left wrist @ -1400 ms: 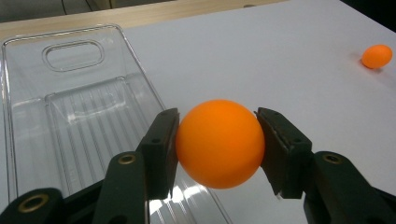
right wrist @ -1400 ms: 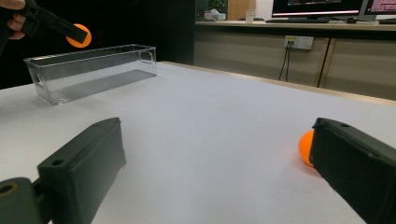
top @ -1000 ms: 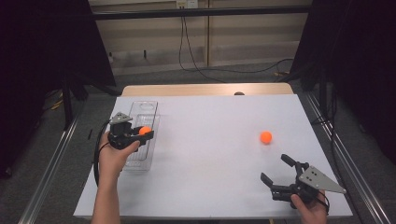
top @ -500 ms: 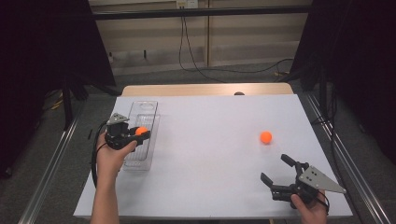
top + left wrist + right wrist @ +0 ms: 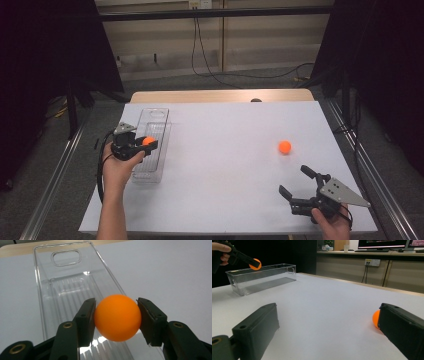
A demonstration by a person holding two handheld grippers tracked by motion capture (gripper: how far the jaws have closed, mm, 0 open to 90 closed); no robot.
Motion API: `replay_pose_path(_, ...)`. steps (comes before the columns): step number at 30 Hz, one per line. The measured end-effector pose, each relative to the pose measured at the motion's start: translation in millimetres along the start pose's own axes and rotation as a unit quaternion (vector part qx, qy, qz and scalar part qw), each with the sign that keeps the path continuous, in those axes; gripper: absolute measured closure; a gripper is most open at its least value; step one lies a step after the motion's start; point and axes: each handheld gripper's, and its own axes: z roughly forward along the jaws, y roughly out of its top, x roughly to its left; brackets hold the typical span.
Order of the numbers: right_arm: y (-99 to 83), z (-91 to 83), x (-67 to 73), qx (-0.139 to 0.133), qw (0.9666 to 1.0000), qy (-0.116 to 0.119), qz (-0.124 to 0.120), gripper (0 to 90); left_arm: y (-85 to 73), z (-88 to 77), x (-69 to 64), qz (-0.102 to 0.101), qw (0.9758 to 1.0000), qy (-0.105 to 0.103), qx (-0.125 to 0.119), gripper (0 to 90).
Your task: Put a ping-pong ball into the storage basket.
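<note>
Orange ball (image 5: 117,317), centre of my left gripper view, is clamped between my left gripper (image 5: 135,146) fingers over the clear bin (image 5: 159,120). My right gripper (image 5: 299,186) fingers gape wide, lower right of the high view.

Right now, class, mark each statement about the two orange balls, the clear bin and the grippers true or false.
1. The left gripper grips an orange ball. True.
2. That ball lies on the clear bin's floor. False: it is held above the bin.
3. A second ball sits on the white table. True.
4. The right gripper is shut on that ball. False: it is open, apart from it.
</note>
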Motion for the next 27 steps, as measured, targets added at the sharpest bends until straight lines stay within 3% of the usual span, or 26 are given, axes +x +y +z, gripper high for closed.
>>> replay_pose_path(12, 0.1, 0.1, -0.2, 0.0, 1.0, 0.001, 0.0, 2.8, -6.0, 7.1, 8.4, -0.004, 0.9997, 0.021, 0.012, 50.2)
replay_pose_path(16, 0.2, -0.1, -0.1, -0.001, 1.0, 0.002, 0.0, 2.8, -5.9, 7.6, 8.6, -0.008, 0.9994, 0.034, 0.01, 41.3)
replay_pose_path(23, 0.3, 0.2, 0.3, 0.0, 1.0, 0.002, 0.001, 2.8, -3.8, 2.1, 5.3, -0.015, 0.9997, 0.02, 0.001, 35.7)
replay_pose_path(27, 0.1, 0.5, 0.2, 0.0, 1.0, 0.002, 0.0, 2.8, -0.2, 1.4, -1.9, -0.007, 0.9999, 0.015, -0.001, 30.5)
